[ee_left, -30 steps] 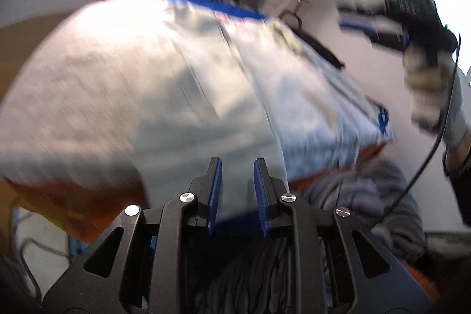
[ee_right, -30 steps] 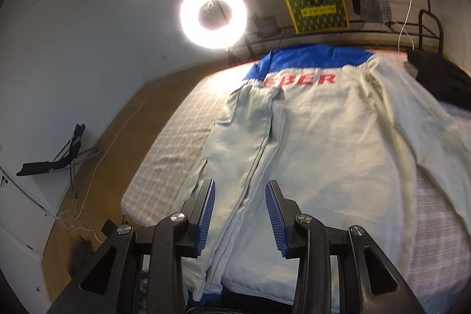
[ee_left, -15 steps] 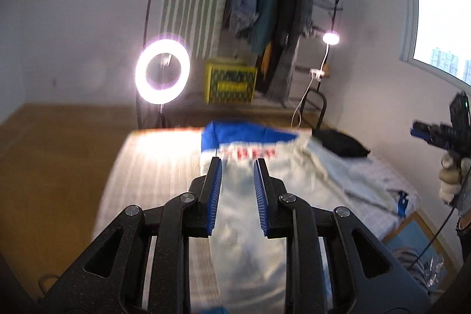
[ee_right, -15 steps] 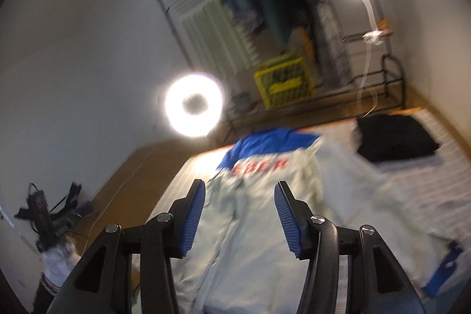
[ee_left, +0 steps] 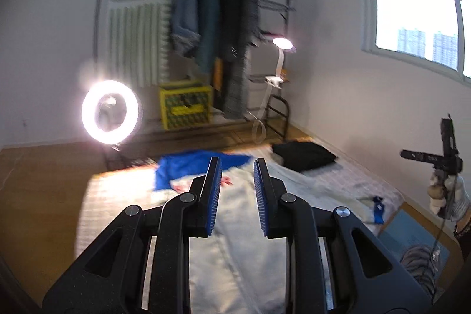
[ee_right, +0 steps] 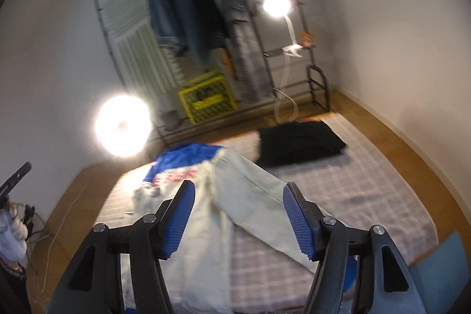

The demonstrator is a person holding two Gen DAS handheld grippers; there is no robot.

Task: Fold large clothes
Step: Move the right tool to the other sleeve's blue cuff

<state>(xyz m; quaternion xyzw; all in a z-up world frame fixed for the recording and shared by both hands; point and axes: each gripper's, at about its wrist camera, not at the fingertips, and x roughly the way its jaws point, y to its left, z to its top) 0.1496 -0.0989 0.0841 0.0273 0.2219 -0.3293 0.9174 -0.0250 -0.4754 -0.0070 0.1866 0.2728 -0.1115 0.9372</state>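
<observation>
Both claws up off bed, empty | left claw [ee_left: 235,193] jaws narrowly apart | right claw [ee_right: 238,219] jaws just been opening, nothing between | jacket [ee_right: 206,211] flat on mattress [ee_right: 368,181], right sleeve [ee_right: 259,196] splayed | risk: I regrab sleeve single-layer, fold skews; blur hampers aim.

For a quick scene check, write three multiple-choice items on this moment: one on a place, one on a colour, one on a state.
1. Where does the folded black garment lie?
A. on the bed's far end
B. on the floor
C. on the rack

2. What colour is the crate under the clothes rack?
A. red
B. yellow
C. white

3. How does the right gripper stand?
A. shut on the jacket
B. shut on nothing
C. open, holding nothing

Key: 1 A, it rests on the checked bedding; 2 B, its sides show yellow; 3 C, the fingers are spread above the pale jacket, clear of it.
</observation>
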